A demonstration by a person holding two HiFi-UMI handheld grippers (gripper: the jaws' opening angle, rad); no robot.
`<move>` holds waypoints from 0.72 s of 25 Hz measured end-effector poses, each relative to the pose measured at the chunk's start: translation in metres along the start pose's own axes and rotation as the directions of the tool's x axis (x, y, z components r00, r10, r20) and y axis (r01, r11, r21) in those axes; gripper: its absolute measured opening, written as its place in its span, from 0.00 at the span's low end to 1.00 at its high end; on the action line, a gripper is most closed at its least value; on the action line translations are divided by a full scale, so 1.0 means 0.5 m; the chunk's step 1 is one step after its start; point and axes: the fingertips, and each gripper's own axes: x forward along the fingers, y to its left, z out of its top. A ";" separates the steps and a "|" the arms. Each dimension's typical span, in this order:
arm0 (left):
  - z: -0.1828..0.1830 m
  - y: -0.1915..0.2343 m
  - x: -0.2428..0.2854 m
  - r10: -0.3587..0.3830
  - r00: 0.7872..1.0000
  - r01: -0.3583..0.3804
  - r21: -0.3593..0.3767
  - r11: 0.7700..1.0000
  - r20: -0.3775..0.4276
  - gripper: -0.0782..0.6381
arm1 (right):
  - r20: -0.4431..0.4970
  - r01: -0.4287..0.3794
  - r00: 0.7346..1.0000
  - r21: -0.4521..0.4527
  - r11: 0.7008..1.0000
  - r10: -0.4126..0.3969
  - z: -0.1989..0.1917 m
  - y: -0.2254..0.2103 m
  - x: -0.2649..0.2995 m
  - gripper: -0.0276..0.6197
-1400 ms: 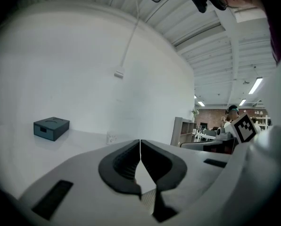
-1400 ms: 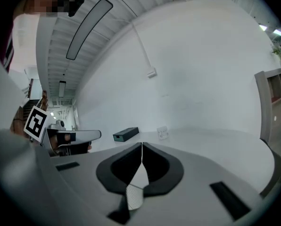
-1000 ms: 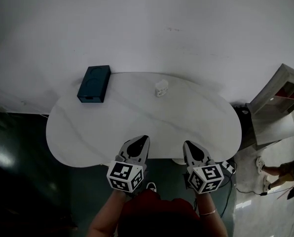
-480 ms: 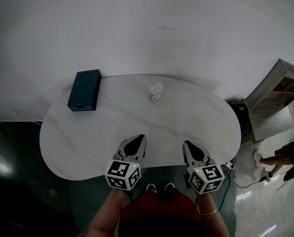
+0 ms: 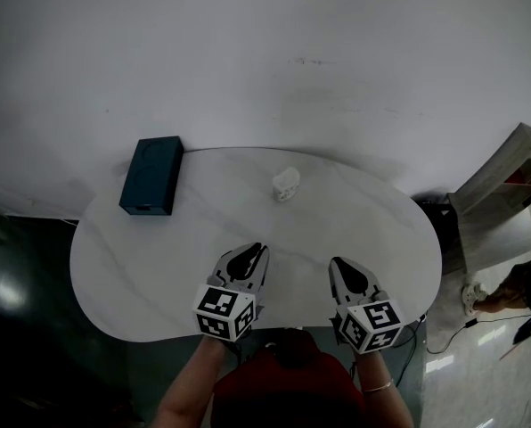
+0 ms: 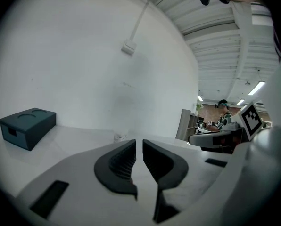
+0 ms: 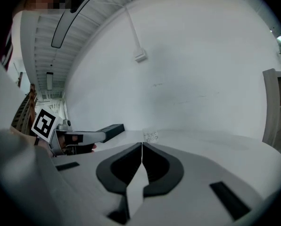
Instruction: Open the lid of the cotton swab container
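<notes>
- Head view, layout: cotton swab container (image 5: 286,184) small, pale, upright on table (image 5: 159,266), toward the table's far edge and about midway along it; lid on, untouched; dark blue box (image 5: 150,175) at the table's far left end, well apart from the container.
- Left gripper (image 5: 255,255) over the table's near edge, left of middle; jaws drawn together with only a thin slit between them, nothing held; right gripper (image 5: 339,266) over the same near edge, right of middle; jaws pressed fully together, empty.
- Both aimed across the table toward its far edge; container ahead of and well apart from both sets of tips; seen small just above the jaw tips in the left gripper view and the right gripper view.
- Step in hand, judged: approach; no contact yet; task barely begun.
- To do well: spread both pairs of jaws before arriving, not at the container; looks light enough to skid or topple toward the table's far edge if bumped by closed tips.
- Split the roles: body clamped low by one gripper, lid taken by the other; hinged or pull-off lid not readable at this size; check in the gripper views once nearer.
- Come in low and level over the table; slow on the last stretch; secure the body first, then work the lid; lift gently to avoid spilling swabs.
- Risk: crushing a probably thin plastic wall; close only until firm.
</notes>
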 end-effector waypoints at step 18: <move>-0.022 0.100 0.184 0.026 0.992 -0.027 -0.006 1.000 -0.126 0.32 | -0.113 -0.109 0.988 -0.042 0.993 0.104 0.016 -0.065 0.170 0.07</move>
